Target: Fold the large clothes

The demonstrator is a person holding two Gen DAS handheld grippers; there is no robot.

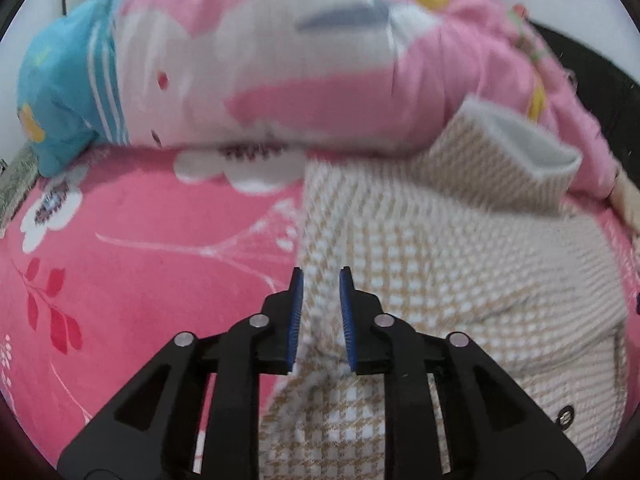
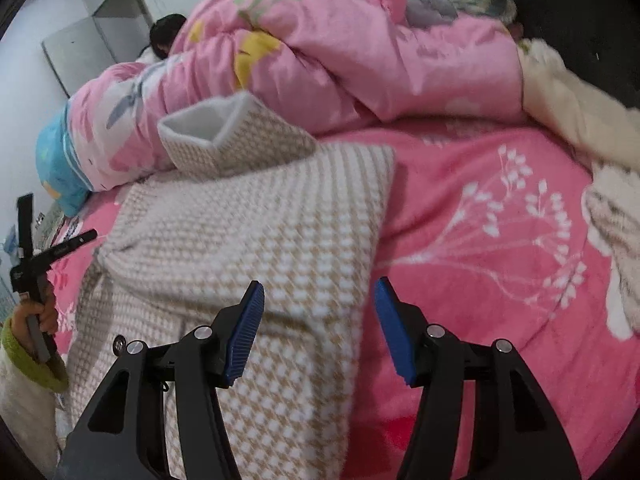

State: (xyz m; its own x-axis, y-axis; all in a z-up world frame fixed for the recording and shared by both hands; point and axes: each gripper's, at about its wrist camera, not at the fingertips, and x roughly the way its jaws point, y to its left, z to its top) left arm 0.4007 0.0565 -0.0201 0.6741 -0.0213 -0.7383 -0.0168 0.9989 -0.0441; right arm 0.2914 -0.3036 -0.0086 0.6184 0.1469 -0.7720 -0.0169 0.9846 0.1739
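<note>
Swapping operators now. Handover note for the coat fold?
Left gripper: narrowly parted, a ridge of coat fabric between the pads; grip not confirmed.
Right gripper: open, holding nothing, over the coat's right edge.
Checked coat: lies on the pink bedsheet, one sleeve propped against the quilt.
Done: side parts seem folded in.
Left: tuck sleeve, finish folding.
</note>
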